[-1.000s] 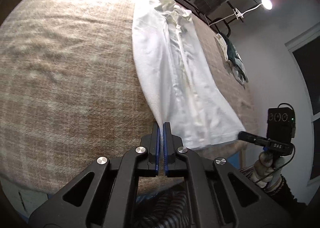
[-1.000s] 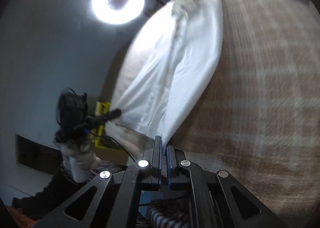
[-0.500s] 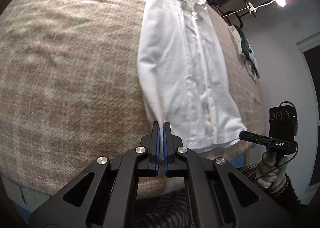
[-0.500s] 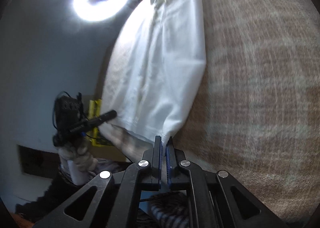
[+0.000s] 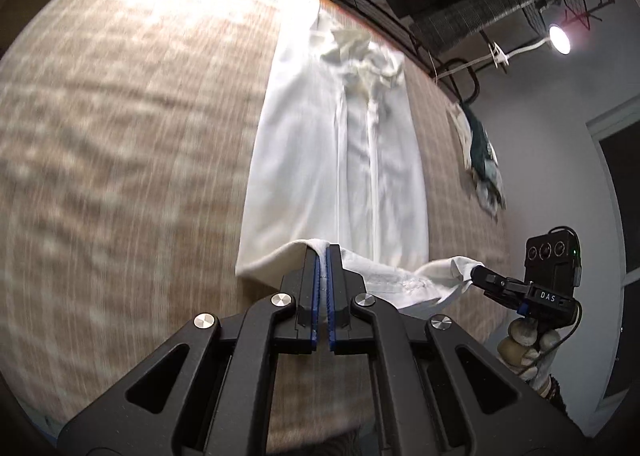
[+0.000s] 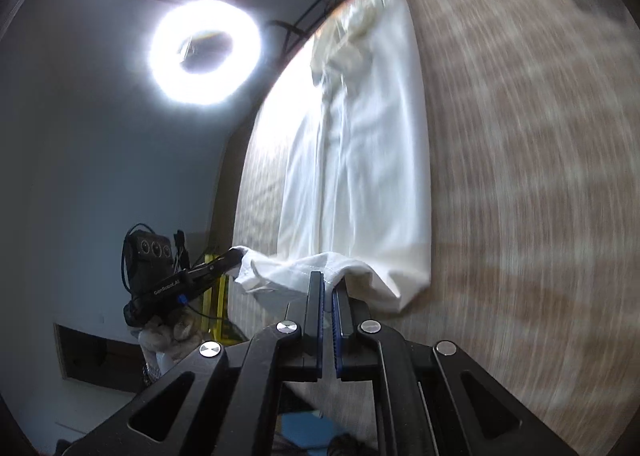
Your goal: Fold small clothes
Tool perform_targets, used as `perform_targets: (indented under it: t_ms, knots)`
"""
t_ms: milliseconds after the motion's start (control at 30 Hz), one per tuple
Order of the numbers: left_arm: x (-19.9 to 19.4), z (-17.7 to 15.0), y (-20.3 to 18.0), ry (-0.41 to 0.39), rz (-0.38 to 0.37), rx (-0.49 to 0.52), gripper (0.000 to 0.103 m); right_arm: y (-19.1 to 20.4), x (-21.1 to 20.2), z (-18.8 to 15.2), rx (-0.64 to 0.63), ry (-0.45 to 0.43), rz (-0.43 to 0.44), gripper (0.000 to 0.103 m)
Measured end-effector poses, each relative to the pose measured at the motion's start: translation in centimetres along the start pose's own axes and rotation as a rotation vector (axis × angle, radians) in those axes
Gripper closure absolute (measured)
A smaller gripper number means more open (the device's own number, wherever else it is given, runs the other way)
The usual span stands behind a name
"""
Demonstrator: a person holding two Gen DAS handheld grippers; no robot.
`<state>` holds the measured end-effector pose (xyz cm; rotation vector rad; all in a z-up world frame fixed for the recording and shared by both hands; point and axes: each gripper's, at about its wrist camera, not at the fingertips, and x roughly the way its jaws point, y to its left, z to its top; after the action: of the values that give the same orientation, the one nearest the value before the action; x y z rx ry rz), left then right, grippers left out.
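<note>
Left wrist view: your left gripper (image 5: 322, 256) is clamped on the near hem of the white shirt (image 5: 340, 159); that hem lay flat on the surface (image 5: 120, 135) a second ago and is now lifted and curled over toward the collar at 12 o'clock; at 3 o'clock your right gripper (image 5: 478, 274) pinches the other hem corner, its body marked "DAS". The bottom-to-top fold has evidently begun; a second garment (image 5: 482, 159) waits at 2 o'clock.

Right wrist view: your right gripper (image 6: 327, 280) has its fingers together on the hem; the shirt (image 6: 360, 159) runs toward 12 o'clock on the surface (image 6: 520, 135); the hem now stands raised between both grippers, where it was flat before. At 9 o'clock your left gripper (image 6: 236, 256) bears faint lettering, too blurred to read with certainty.
</note>
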<state>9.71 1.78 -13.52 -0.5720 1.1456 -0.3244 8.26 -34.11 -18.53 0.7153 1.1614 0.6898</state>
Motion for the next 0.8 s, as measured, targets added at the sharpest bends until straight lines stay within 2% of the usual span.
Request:
perform_targets:
  t_ms: [200, 367, 467, 567, 633, 700, 800]
  knots:
    - [2.6, 3.1, 1.0, 0.014, 0.022, -0.038, 0.102, -0.6, 1.9, 3.1, 0.014, -0.023, -0.036, 0.102]
    - [4.3, 3.9, 1.7, 0.038, 0.037, -0.062, 0.102, -1.2, 3.8, 3.9, 0.015, -0.002, -0.072, 0.102]
    - [4.7, 4.2, 1.8, 0.024, 0.06, -0.064, 0.102, -1.1, 5.2, 5.3, 0.005, -0.009, -0.084, 0.102]
    - [4.5, 4.6, 2.0, 0.009, 0.101, -0.064, 0.098, -0.5, 5.0, 6.0, -0.054, -0.023, -0.135, 0.094]
    - [3.6, 4.6, 2.1, -0.025, 0.109, -0.06, 0.086, -0.2, 4.2, 6.1, -0.085, -0.033, -0.136, 0.079]
    - [2.4, 4.3, 1.9, -0.06, 0.12, -0.023, 0.085, 0.2, 3.6, 5.9, -0.121, -0.034, -0.131, 0.079]
    - [1.5, 3.3, 1.4, -0.051, 0.106, 0.042, 0.085, 0.7, 3.3, 5.0, -0.184, 0.004, -0.116, 0.079]
